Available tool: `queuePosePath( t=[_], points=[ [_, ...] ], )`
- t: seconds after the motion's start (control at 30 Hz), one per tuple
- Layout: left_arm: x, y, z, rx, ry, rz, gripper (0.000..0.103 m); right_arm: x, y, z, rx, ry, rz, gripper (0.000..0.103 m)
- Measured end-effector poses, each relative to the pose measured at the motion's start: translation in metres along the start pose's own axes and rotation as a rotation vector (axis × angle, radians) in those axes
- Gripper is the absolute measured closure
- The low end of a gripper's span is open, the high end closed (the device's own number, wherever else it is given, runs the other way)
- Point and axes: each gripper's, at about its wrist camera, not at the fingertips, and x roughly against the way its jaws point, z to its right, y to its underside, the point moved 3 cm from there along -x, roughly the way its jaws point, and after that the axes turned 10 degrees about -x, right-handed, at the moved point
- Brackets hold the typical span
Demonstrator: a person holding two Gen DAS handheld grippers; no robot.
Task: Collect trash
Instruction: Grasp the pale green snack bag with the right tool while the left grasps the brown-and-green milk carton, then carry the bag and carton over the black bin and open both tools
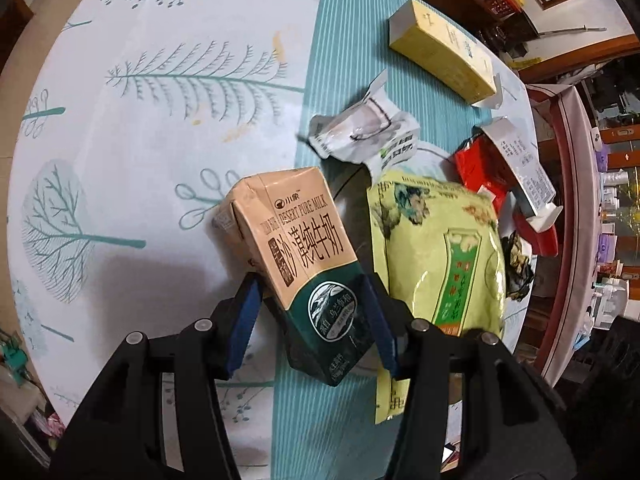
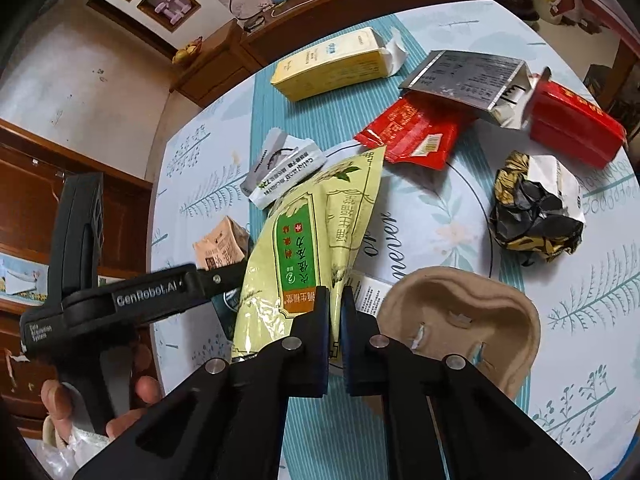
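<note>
Gripping milk carton [image 1: 308, 264] between its blue pads, left gripper [image 1: 314, 320] held it tilted off table [image 1: 160, 128], likely to carry it away as trash. Right gripper [image 2: 335, 336] pinched nearly shut on edge of green bag [image 2: 304, 240]. Ahead of both lay crumpled wrapper [image 1: 360, 136], yellow box [image 1: 440, 52]. Open cloth remained left of carton; right side crowded.

A tan-and-green milk carton [image 1: 308, 264] sits between the left tongs [image 1: 312, 320] on the cloth-covered round surface [image 1: 160, 128], a pale green foil pouch [image 1: 436, 256] beside it; crumpled white wrapper [image 1: 360, 132] and yellow rectangular box [image 1: 444, 52] lie beyond.
</note>
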Motion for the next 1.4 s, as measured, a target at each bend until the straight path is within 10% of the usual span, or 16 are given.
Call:
queuePosePath(
  t=[0.73, 1.4],
  points=[
    [0.008, 0.038, -0.002, -0.035, -0.012, 0.053, 0.060, 0.027, 0.019, 0.009, -0.032, -0.072, 0.034, 0.100],
    [0.105, 0.280, 0.048, -0.138, 0.002, 0.181, 0.060, 0.156, 0.204, 0.062, 0.125, -0.173, 0.013, 0.100]
  ],
)
